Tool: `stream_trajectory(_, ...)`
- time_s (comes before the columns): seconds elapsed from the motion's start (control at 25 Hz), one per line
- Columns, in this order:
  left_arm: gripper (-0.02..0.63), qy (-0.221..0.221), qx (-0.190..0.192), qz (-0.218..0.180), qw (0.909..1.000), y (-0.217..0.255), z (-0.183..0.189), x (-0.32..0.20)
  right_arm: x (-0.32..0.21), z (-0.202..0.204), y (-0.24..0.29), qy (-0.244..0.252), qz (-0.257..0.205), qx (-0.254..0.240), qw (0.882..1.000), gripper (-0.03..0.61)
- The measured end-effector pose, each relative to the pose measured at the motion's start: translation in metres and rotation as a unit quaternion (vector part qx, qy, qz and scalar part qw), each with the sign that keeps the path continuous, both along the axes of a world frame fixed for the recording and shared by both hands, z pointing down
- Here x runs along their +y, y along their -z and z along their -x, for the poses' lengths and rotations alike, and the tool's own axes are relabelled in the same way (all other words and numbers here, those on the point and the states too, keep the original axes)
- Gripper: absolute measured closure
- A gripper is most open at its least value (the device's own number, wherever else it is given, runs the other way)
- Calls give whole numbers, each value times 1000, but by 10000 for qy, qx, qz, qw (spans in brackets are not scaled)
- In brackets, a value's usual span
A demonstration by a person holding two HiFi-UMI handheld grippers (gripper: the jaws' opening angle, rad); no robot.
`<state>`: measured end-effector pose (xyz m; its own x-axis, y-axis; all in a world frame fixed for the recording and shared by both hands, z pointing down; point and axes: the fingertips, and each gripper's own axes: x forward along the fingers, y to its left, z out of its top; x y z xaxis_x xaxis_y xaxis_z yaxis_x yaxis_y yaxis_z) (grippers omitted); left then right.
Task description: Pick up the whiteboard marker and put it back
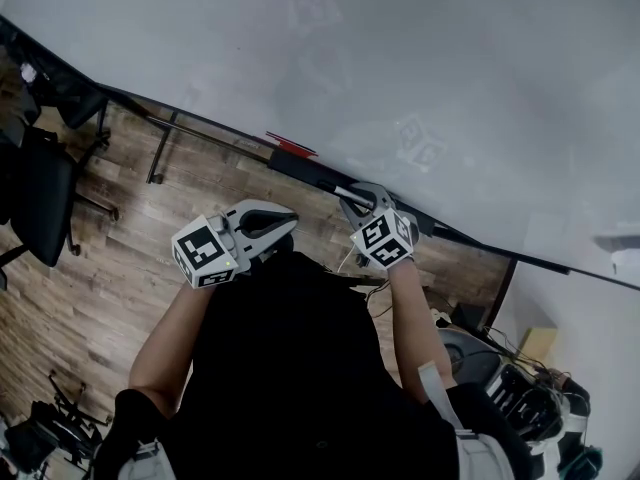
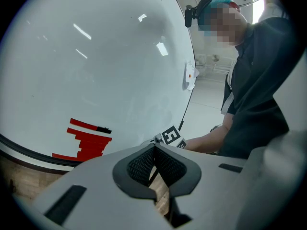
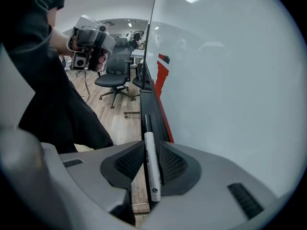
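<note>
The whiteboard marker [image 3: 151, 164], white with a black cap, lies lengthwise between the pads of my right gripper [image 3: 149, 150], which is shut on it. The cap points along the black tray ledge [image 3: 148, 87] at the foot of the whiteboard [image 3: 225, 80]. In the head view the marker [image 1: 338, 189] sticks out of the right gripper [image 1: 356, 196] just over the tray ledge [image 1: 300, 168]. My left gripper [image 1: 290, 220] hangs to the left, off the board, shut with nothing in it; its pads [image 2: 144, 164] meet at the tips.
A red stepped block with a black end [image 2: 88, 140] sits at the board's lower edge [image 1: 291, 145]. Office chairs [image 1: 45, 203] stand on the wooden floor at left [image 3: 115, 71]. A person's dark torso [image 1: 290, 368] fills the lower head view. Cables and gear lie at lower right [image 1: 520, 378].
</note>
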<state>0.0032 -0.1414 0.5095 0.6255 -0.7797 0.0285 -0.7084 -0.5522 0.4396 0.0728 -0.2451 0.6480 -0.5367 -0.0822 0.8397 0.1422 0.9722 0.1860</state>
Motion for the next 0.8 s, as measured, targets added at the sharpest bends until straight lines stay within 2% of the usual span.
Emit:
stream_trajectory(0.28,603,15,5,2,10000,0,0,1,1,0,-2,-117,344,7,9993,492)
stream_trajectory(0.8,603,21,-14,64,10000,-9,-1,5,2,2,-6,143,151,28,9998,503)
